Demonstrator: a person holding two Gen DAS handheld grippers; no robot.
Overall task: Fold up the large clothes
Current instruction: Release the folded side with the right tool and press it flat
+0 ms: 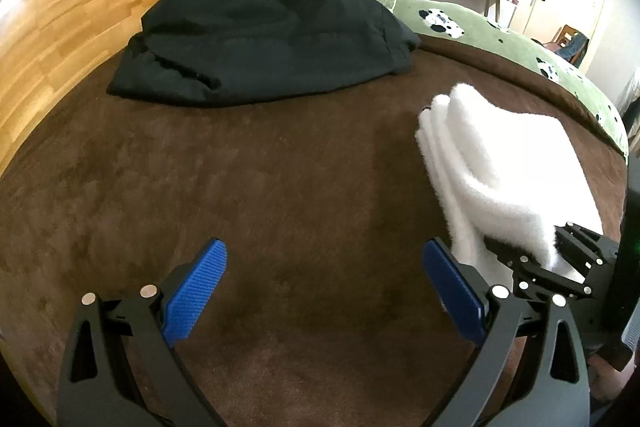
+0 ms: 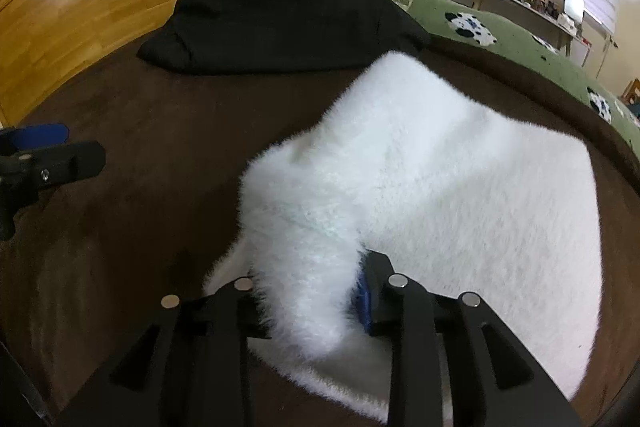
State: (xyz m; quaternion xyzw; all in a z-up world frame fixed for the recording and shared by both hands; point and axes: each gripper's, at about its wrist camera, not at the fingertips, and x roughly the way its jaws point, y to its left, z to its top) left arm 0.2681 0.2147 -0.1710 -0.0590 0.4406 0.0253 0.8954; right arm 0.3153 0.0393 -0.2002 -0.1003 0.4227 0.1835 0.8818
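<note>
- White fleece garment [image 2: 420, 167]: thick, long fuzzy pile, no print or trim visible. Very bright in both views, so surface detail is washed out.
- It lies folded on the brown blanket [image 1: 240, 187], on the right side of the bed as the cameras see it, near the green blanket's edge.
- In the left wrist view the same garment [image 1: 500, 163] shows stacked layers along its left edge, so several folds sit on top of each other. Top face is roughly flat and rectangular.
- Near end is not flat: one thick bunched flap rises off the stack toward the right gripper [image 2: 316, 291].
- Right gripper: jaws close together with that flap between them. One blue pad [image 2: 363, 301] is pressed against the fleece on the right side; the other pad is hidden by the pile. Reads as clamped on the flap.
- More white fleece spreads under and in front of the right gripper, flat on the brown blanket.
- Left gripper [image 1: 324, 287]: jaws wide apart, nothing between them, only bare brown blanket below. It sits just left of the white garment, not touching it.
- Black garment [image 1: 264, 35]: dark, matte, loosely folded, lies further up the bed, apart from the white one.
- Green blanket [image 1: 500, 31] with black and white patches lies to the right of the brown one.
- Wooden headboard [image 1: 60, 7] runs along the left.
</note>
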